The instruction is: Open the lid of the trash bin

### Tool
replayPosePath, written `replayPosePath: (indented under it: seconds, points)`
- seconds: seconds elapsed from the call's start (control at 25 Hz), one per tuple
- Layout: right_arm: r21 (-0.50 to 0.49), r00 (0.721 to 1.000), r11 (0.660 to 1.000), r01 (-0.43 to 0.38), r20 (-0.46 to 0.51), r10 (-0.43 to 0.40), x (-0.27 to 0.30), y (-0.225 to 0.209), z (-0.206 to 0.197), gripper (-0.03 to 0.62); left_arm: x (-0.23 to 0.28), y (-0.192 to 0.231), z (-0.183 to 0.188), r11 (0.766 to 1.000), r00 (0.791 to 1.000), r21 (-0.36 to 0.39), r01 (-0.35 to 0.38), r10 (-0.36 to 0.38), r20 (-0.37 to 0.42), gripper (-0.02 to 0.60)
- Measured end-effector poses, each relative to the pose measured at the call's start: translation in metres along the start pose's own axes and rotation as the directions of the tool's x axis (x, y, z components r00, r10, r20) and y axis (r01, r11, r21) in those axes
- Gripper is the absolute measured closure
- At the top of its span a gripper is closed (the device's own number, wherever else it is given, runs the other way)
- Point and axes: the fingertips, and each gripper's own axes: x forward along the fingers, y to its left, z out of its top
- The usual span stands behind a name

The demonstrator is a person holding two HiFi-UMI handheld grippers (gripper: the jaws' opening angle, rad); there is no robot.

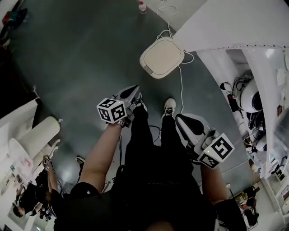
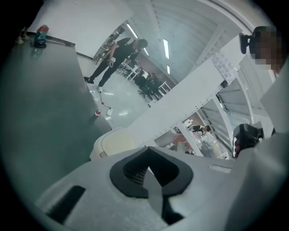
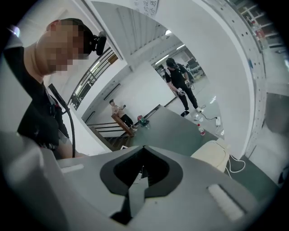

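figure: a person, seen from above, is standing on the dark floor (image 1: 76, 54) and holding a gripper in each hand.

- **left gripper** (image 1: 133, 90): it is pointing roughly toward the bin. its jaws are clenched together with nothing between them.
- **right gripper** (image 1: 181, 119): it is clenched too, and its jaws are meeting at a seam on nothing.
- **trash bin** (image 1: 149, 67): it is sitting on the floor ahead of the person's shoes (image 1: 169, 107), well apart from both grippers. its cream lid (image 1: 162, 55) is lying flat and closed.
- **white cable** (image 1: 181, 85): it is trailing along the floor from the bin's right side.
- **white table edge** (image 1: 235, 27): it is running just beside the bin.
- **small bottle** (image 1: 142, 6): it is standing farther off.
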Motion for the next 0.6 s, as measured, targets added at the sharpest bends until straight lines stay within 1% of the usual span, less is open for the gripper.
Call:
replayPosePath:
  seconds: [0.12,0.28,0.48,0.6]
  points:
    - [0.040,0.999,0.998,0.038,-0.007,-0.038,0.007,-0.016,-0.011,0.586,0.025,0.028,-0.012,1.000,0.999,-0.021,-0.013,0.012,-0.041,0.578]
    - [0.086,0.998,0.994,0.066,-0.018,-0.064,0.019,-0.038,-0.025,0.586,0.058,0.067,-0.026,0.999,0.996,-0.039,-0.035,0.032,-0.088,0.578]
    - [0.149,0.995,0.984,0.099,-0.031,-0.095,0.031,-0.071,-0.047,0.586,0.100,0.124,-0.048,0.993,0.987,-0.076,-0.087,0.076,-0.139,0.577]
    - [0.187,0.993,0.976,0.111,-0.050,-0.104,0.032,-0.082,-0.063,0.586,0.120,0.147,-0.062,0.988,0.982,-0.109,-0.113,0.094,-0.164,0.537]
